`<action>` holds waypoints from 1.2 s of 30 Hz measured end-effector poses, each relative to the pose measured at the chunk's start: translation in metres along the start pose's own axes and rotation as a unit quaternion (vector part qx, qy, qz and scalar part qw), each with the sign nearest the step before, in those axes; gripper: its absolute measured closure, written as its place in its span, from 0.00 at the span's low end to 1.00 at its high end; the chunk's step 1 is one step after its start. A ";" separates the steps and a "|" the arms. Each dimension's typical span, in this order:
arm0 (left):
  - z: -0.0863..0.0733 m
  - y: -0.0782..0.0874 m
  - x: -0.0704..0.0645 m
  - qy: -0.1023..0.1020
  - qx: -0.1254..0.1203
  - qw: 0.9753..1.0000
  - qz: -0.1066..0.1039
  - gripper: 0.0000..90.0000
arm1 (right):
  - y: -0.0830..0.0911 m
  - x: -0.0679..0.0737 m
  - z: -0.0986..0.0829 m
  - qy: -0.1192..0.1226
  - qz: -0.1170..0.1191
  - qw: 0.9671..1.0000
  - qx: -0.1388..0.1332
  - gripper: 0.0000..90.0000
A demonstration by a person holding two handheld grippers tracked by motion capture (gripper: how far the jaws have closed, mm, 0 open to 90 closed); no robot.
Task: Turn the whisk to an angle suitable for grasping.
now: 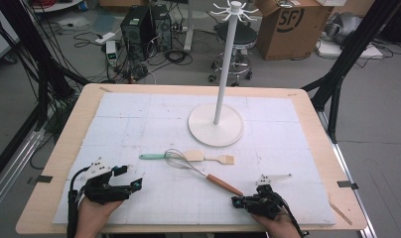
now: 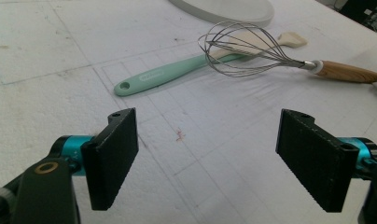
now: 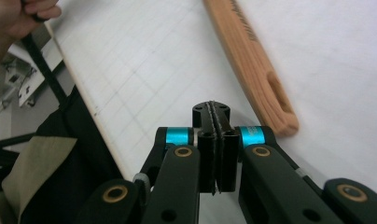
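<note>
A wire whisk (image 1: pixel 176 159) with a wooden handle (image 1: pixel 223 184) lies slanted on the white mat. Its wires rest over the pale head of a mint-handled spatula (image 1: pixel 153 156). A small pale wooden utensil (image 1: pixel 223 159) lies just right of them. My left gripper (image 1: pixel 129 177) rests at the front left, open wide, with nothing between its jaws (image 2: pixel 207 140). The spatula (image 2: pixel 163 77) and whisk (image 2: pixel 245 51) lie ahead of it. My right gripper (image 1: pixel 235 202) sits at the front right, shut on nothing (image 3: pixel 216 112), just short of the whisk handle's end (image 3: pixel 252 60).
A white hook stand (image 1: pixel 223 59) rises from a round base (image 1: pixel 216 126) at the mat's centre back. The wooden table edge (image 1: pixel 188 229) runs close to both hands. Beyond the table are a stool (image 1: pixel 235 37), a cardboard box (image 1: pixel 293 25) and computer cases (image 1: pixel 144 25).
</note>
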State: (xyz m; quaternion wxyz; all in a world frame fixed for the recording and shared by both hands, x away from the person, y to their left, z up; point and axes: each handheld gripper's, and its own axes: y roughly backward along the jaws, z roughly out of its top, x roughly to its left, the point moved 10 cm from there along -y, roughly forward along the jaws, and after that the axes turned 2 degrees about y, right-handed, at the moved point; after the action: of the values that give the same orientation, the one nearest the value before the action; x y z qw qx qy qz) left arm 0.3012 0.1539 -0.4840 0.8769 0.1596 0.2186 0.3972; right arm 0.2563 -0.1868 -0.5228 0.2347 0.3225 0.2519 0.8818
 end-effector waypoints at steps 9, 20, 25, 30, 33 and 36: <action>-0.001 0.000 0.000 -0.001 0.002 1.000 0.001 0.24 | 0.005 -0.016 0.005 -0.038 -0.008 0.999 -0.012 0.99; -0.001 -0.002 0.000 0.000 0.002 1.000 0.001 0.24 | 0.009 -0.029 0.013 -0.056 -0.041 0.998 -0.003 0.99; -0.002 -0.002 -0.001 -0.001 0.005 1.000 0.000 0.24 | 0.011 -0.038 0.019 -0.064 -0.053 0.997 -0.001 0.99; -0.002 -0.002 -0.001 0.001 0.005 1.000 0.000 0.24 | 0.011 -0.047 0.025 -0.071 -0.067 0.995 0.000 0.99; -0.002 -0.003 -0.001 0.000 0.005 1.000 0.001 0.24 | 0.011 -0.052 0.029 -0.077 -0.072 0.994 -0.001 0.99; -0.002 -0.003 -0.001 0.000 0.005 1.000 0.001 0.24 | 0.010 -0.055 0.032 -0.080 -0.074 0.994 -0.003 1.00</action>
State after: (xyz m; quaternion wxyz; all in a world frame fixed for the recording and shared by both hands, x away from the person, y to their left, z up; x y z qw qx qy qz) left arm 0.3014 0.1520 -0.4868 0.8759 0.1639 0.2205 0.3966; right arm 0.3132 -0.2175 -0.5207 0.3198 0.3715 0.2532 0.8340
